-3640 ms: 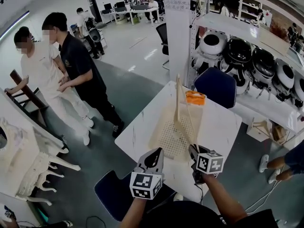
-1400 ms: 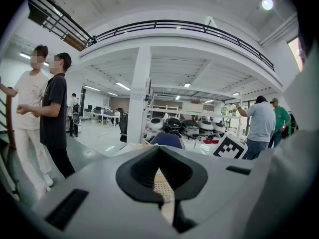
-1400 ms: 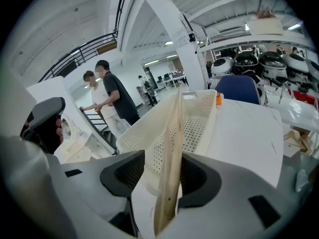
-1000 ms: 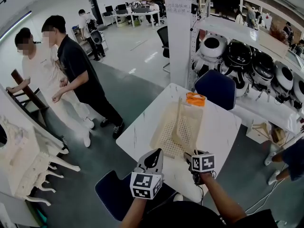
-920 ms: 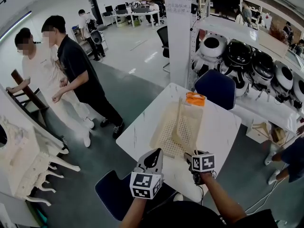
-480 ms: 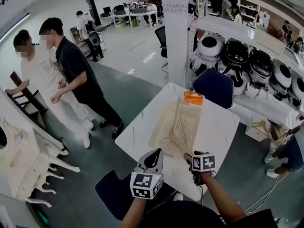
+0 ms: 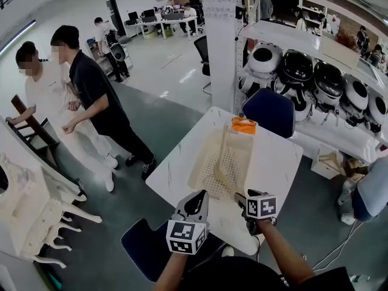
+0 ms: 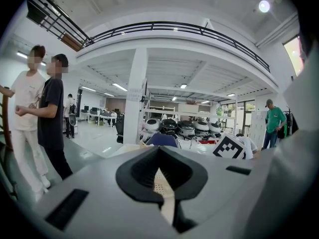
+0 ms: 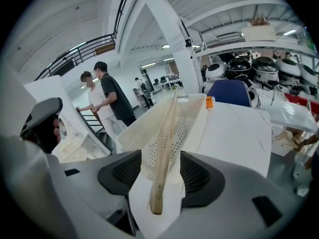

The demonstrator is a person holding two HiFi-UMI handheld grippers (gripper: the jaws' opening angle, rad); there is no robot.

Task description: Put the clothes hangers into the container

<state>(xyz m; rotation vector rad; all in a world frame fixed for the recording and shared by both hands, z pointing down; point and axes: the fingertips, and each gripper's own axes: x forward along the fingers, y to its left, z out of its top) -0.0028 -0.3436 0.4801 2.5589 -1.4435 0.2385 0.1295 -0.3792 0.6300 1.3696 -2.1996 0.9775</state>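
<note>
While the right gripper [image 9: 160,171] is hovering at the near edge of the white table [image 7: 276,162], its jaws are standing wide apart. The near end of a wooden clothes hanger [image 9: 167,133] is showing between them with a gap on each side, so neither pad is touching it. The hanger is lying lengthwise in the cream perforated basket [image 7: 202,160], with its far end leaning up toward the basket's far rim. In the head view the hanger [image 7: 221,156] is running along the basket's middle, and the right gripper [image 7: 241,197] is pointing at the basket's near end.

The left gripper [image 8: 159,151] is waiting just beside the right one, off the table's near corner. Its jaw tips are pressing together with nothing between them, and in the head view the left gripper [image 7: 195,197] is tapering to a closed point.

A small orange object [image 7: 244,125] is sitting on the table just past the basket's far end, with a blue chair [image 7: 271,111] standing behind it. Two people [image 7: 91,96] are standing well apart from the table, on the floor to the left.
</note>
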